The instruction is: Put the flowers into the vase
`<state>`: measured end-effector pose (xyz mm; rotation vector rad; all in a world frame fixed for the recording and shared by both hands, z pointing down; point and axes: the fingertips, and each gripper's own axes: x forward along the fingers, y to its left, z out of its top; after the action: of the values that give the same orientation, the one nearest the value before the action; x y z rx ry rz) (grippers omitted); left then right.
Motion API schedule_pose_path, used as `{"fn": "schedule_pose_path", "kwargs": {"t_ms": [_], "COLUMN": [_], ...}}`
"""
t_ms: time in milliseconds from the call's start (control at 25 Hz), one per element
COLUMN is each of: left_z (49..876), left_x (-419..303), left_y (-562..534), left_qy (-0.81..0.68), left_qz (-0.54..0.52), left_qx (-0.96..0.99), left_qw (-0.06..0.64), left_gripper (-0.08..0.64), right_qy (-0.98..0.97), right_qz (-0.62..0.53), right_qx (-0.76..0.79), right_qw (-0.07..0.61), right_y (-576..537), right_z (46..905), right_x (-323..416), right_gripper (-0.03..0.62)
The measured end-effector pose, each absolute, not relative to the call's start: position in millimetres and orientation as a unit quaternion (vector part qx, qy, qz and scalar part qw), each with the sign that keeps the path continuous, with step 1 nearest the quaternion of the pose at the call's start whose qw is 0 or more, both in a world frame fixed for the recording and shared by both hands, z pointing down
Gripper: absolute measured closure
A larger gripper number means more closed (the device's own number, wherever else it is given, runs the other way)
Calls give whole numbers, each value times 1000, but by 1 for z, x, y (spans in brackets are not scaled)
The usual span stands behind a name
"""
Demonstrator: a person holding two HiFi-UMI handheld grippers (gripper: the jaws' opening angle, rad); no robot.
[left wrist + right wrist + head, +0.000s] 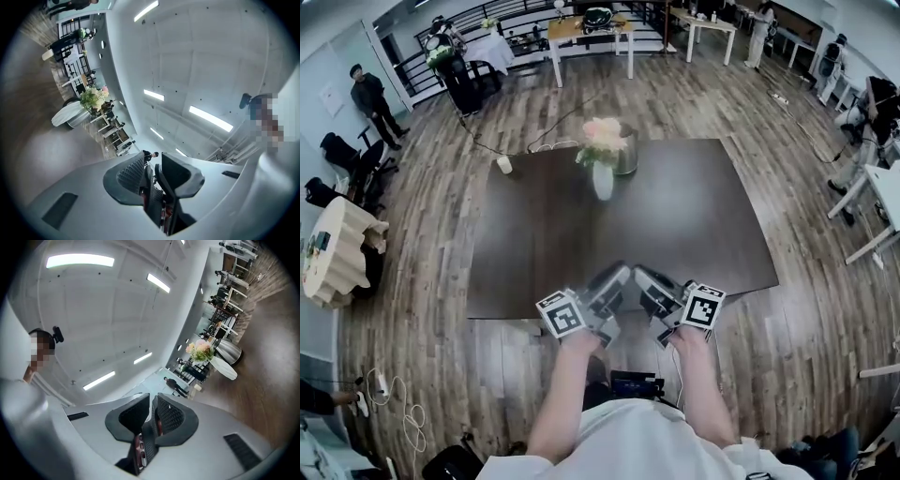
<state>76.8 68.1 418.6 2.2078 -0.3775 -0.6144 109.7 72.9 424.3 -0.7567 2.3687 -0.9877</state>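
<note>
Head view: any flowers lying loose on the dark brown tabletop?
No: the pink and cream flowers all stand in the white ceramic vase on the dark brown tabletop.

**Person, head view:** white short-sleeved cloth shirt (619,448); forearms bare below the sleeves; left hand (581,343) and right hand (690,339) ungloved.

**Left gripper (613,279), right gripper (649,281):** dark-grey two-jaw heads on pale-grey bodies; each carries a white cube with black square markers, the left cube (561,313) and the right cube (703,306).

**Left gripper (152,159), own view:** smooth pale-grey moulded shell; dark rectangular slot (58,208) set in it; dark-grey scoop-shaped jaws; cross-hatched inner pad (130,172); reddish parts deep at the jaw roots.

**Right gripper (152,401), own view:** same grey shell, slot (241,452) and cross-hatched pad (171,414).
</note>
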Motion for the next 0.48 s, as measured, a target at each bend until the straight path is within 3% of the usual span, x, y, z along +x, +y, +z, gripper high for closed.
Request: {"fn": "schedule_pose_path", "kwargs": {"t_ms": [320, 480], "left_z": [405, 408], "left_x": [86, 74], "left_y": [116, 115], "left_qy": [-178, -198], "left_qz": [-237, -245], "left_qx": [880, 874], "left_qw": [370, 371], "left_gripper": [536, 551], "right_qy": [867, 872], "right_qz": [-348, -349], "right_qx": [-238, -223], "right_qw": [265, 263], "right_y": [109, 106], "right_z": [399, 400], "right_x": [130, 122], "right_gripper": [546, 549]}}
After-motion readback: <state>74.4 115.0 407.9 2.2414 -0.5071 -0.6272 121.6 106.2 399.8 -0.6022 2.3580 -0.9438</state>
